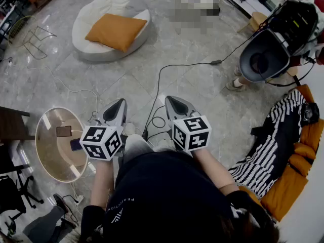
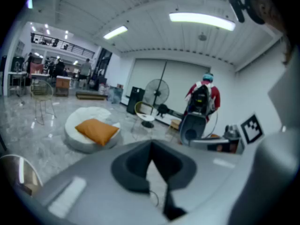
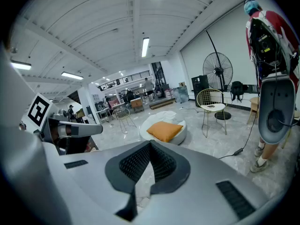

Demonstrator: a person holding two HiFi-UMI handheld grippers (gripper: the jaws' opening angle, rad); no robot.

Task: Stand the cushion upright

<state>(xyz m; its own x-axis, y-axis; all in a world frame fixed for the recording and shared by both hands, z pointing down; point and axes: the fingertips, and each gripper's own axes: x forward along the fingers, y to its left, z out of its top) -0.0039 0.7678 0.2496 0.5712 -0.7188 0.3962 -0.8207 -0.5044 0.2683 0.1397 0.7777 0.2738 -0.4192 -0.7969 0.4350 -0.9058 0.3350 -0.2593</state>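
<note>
An orange cushion (image 1: 116, 31) lies flat on a round white floor pouf (image 1: 83, 47) across the marble floor, far ahead of me. My left gripper (image 1: 117, 107) and right gripper (image 1: 175, 103) are held side by side close to my body, well short of the pouf. Both have their jaws shut with nothing between them. The left gripper view shows the cushion (image 2: 96, 130) past the closed left gripper (image 2: 151, 145). In the right gripper view the cushion (image 3: 164, 131) sits beyond the closed right gripper (image 3: 150, 145).
A round glass side table (image 1: 48, 153) with a phone stands at my left. A black cable (image 1: 172, 67) runs over the floor ahead. A person with a backpack (image 1: 298, 24) stands at the right, near an orange sofa (image 1: 291, 184) with a striped throw. A wire chair (image 3: 212, 103) stands by the pouf.
</note>
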